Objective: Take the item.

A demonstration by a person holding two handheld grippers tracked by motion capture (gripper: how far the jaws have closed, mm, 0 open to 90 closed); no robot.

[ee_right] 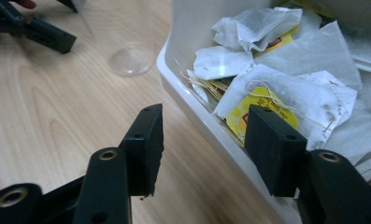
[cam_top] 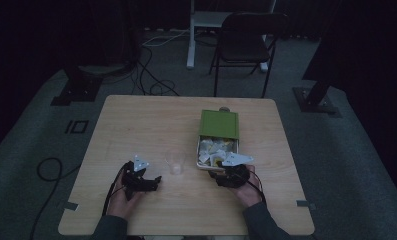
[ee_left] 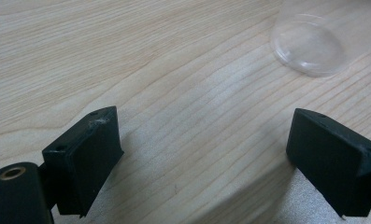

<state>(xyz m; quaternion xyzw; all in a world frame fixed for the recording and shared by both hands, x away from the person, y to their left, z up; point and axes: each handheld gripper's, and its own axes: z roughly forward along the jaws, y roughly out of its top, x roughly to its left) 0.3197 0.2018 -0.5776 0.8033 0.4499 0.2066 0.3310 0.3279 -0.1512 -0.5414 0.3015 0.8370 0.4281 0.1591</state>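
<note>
We hold the right gripper [ee_right: 202, 149] half spread astride the near rim of the white tin [ee_right: 192, 88], gripping nothing. Tea bags [ee_right: 286, 93] fill it; the clear cup [cam_top: 176, 161] stands empty to its left. Our left gripper [ee_left: 202, 154] is spread wide.

clear cup [ee_left: 309, 44] cut off at top edge

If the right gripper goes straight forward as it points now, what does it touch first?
Probably the white tin's near wall, which lies between the open jaws of the right gripper; just beyond it are the tea bags. Depth is uncertain.
</note>
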